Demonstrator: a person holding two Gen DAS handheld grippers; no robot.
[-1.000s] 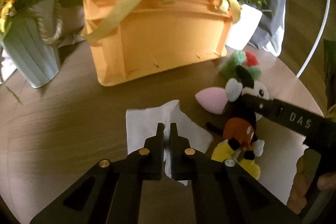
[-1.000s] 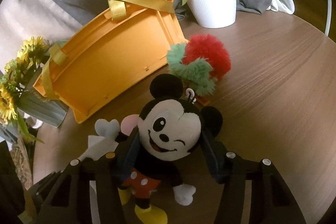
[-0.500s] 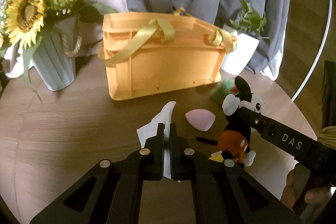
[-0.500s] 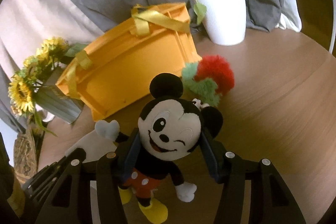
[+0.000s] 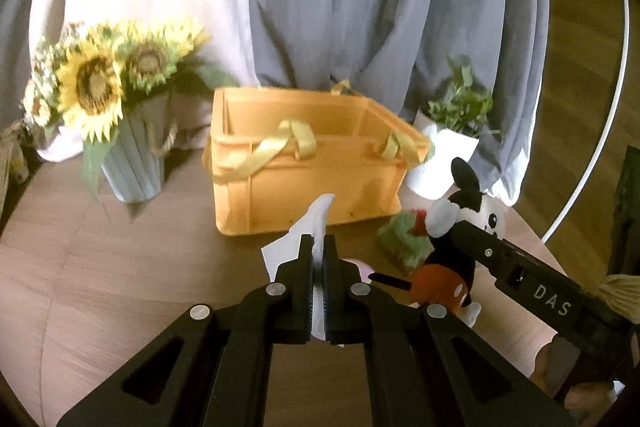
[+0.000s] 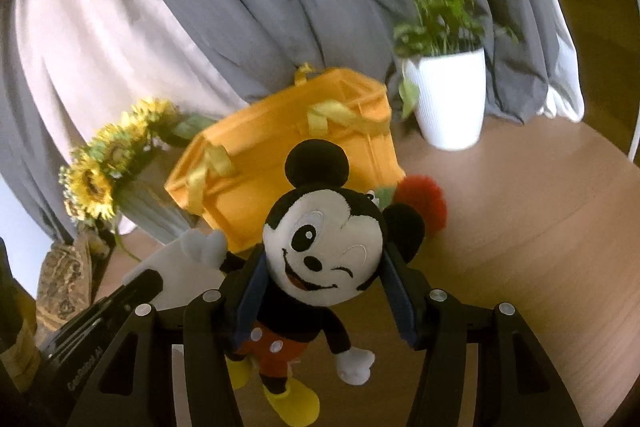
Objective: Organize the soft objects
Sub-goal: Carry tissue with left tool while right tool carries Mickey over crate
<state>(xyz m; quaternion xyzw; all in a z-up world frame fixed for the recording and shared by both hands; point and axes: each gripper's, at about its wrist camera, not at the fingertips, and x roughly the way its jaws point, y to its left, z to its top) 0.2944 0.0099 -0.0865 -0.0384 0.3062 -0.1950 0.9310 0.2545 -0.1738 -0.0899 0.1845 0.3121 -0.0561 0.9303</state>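
My left gripper [image 5: 319, 243] is shut on a white cloth [image 5: 310, 227] and holds it lifted above the wooden table [image 5: 120, 287], in front of the orange basket [image 5: 304, 183] with yellow handles. My right gripper [image 6: 320, 267] is shut on a Mickey Mouse plush [image 6: 324, 247], gripped at the head and held off the table; the plush also shows at the right of the left wrist view [image 5: 452, 255]. A red and green fluffy toy [image 6: 420, 203] lies on the table by the basket. A pink soft item [image 5: 362, 269] lies just under my left gripper.
A vase of sunflowers [image 5: 120, 131] stands left of the basket. A white pot with a green plant [image 6: 448, 103] stands to its right. Grey and white curtains [image 5: 360, 7] hang behind. The round table's edge [image 6: 600, 155] curves at the right.
Both grippers have risen with their loads: the cloth has left the table and hangs from the left gripper, and the plush is higher. The basket's open top has come into view.
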